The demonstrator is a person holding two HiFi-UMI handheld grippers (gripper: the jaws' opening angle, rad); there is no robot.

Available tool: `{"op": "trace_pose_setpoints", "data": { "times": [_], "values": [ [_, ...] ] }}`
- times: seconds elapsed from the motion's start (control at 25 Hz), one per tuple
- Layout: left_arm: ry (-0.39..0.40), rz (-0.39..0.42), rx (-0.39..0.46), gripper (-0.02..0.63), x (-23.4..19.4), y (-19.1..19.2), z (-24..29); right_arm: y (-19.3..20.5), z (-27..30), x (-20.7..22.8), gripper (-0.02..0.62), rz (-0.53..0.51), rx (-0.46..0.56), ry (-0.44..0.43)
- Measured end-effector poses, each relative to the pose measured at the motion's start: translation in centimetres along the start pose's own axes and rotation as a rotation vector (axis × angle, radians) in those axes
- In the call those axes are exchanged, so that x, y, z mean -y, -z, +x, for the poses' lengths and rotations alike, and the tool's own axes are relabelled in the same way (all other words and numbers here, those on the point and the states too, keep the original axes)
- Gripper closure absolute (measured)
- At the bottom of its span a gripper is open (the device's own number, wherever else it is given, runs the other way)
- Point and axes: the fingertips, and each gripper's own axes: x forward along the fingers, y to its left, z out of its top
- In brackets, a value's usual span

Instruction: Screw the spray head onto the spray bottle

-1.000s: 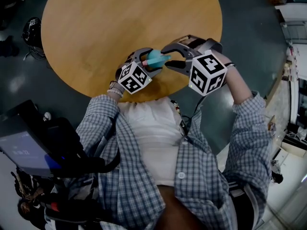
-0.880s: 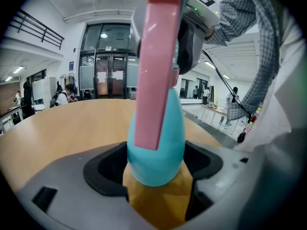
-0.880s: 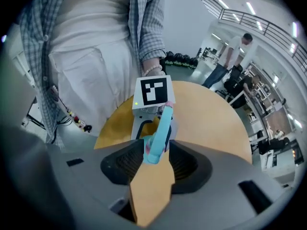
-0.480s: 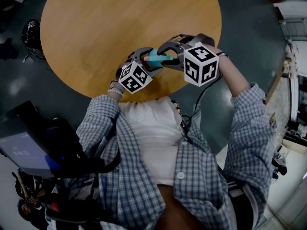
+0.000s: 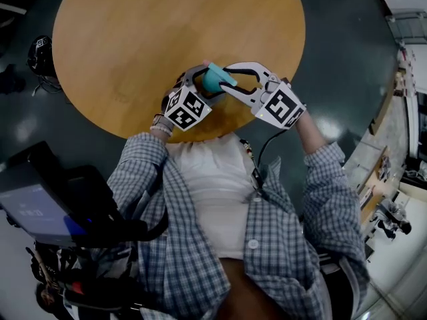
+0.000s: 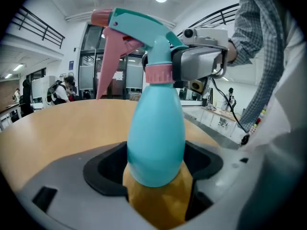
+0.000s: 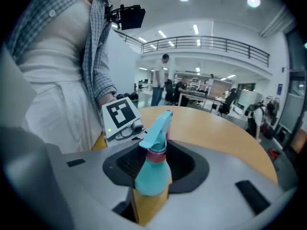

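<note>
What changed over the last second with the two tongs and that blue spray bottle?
The right tongs rolled about their own line, so their marker cube now sits tilted. Their jaws have just been closing, with the spray head between them. The left tongs kept the spray bottle clamped at the same spot above the table.

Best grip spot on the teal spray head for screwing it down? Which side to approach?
I'd take the teal plastic spray head by its narrow neck above the pink ribbed collar, coming from the side away from the pink trigger. Trigger and nozzle jut out the other way, and the left tongs clamp the teal plastic bottle below.
</note>
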Motion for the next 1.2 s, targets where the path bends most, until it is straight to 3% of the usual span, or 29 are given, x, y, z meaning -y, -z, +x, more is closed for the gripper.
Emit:
{"op": "trace_pose_setpoints", "data": {
  "times": [0.28, 0.6, 0.76, 0.92, 1.08, 1.2],
  "values": [
    [-0.002, -0.002, 0.0, 0.242, 0.7, -0.1, 0.3, 0.3, -1.3, 0.4, 0.469, 0.223, 0.173, 0.367],
    [-0.017, -0.012, 0.001, 0.242, 1.2, -0.8, 0.6, 1.1, -2.9, 0.9, 0.469, 0.437, 0.253, 0.72],
    [-0.031, -0.016, 0.005, 0.242, 1.1, -0.7, 0.5, 1.2, -2.9, 0.9, 0.469, 0.534, 0.265, 0.85],
    [-0.033, -0.014, 0.004, 0.242, 1.1, -0.8, 0.7, 1.4, -3.0, 1.2, 0.469, 0.565, 0.255, 0.87],
    [-0.031, -0.017, 0.006, 0.242, 1.0, -0.7, 0.5, 1.7, -2.4, 0.8, 0.469, 0.451, 0.162, 0.792],
    [-0.031, -0.015, 0.006, 0.242, 0.9, -0.7, 0.3, 1.5, -2.2, 0.6, 0.466, 0.427, 0.153, 0.736]
  ]
}}
